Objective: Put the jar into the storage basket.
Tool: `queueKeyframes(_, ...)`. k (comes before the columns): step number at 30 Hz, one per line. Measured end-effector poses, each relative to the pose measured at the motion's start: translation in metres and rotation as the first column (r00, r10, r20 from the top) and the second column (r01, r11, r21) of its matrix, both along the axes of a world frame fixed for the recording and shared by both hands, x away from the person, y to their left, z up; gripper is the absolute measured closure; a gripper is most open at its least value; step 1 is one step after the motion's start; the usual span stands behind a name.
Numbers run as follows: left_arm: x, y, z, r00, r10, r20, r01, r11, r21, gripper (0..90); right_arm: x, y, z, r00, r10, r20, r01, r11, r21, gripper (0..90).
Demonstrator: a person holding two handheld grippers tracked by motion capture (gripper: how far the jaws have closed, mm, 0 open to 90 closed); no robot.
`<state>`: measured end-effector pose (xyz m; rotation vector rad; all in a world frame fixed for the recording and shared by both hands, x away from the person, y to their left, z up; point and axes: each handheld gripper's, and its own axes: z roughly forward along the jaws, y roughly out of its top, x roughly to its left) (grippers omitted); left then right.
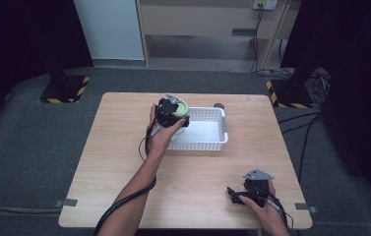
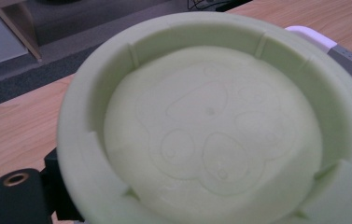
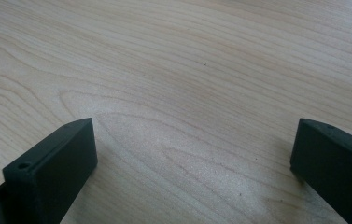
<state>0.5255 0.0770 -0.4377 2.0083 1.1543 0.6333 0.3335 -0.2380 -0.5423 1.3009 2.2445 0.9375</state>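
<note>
A wooden desk (image 1: 124, 162) is seen carrying a white basket (image 1: 207, 132) near its far middle. At the basket's left end a pale green bowl (image 2: 211, 126) is held by the left tongs (image 1: 173, 114), its hollow turned toward their camera, apparently tilted; the rim is pinched between closed jaws. The right tongs (image 3: 192, 158) are held low over bare desk, jaws wide apart, nothing gripped.

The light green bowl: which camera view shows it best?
The left gripper view: the light green bowl is close, so its embossed inside is visible. In the high view it is small, mostly behind the left gripper at the white basket. The right gripper view shows table wood.
</note>
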Motion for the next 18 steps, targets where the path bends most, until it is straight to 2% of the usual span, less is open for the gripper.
queueKeyframes(3, -0.001, -0.001, -0.002, 1.0000, -0.003, 0.000, 0.003, 1.0000, -0.006, 10.2, 0.000, 0.000, 0.000, 1.0000, 0.000, 0.001, 0.000, 1.0000, 0.000, 0.3)
queueKeyframes(18, -0.001, -0.011, -0.021, 0.9994, -0.008, -0.034, 0.009, 0.9998, 0.016, 10.2, 0.000, 0.000, 0.000, 1.0000, 0.000, 0.000, 0.000, 1.0000, 0.000, 0.3)
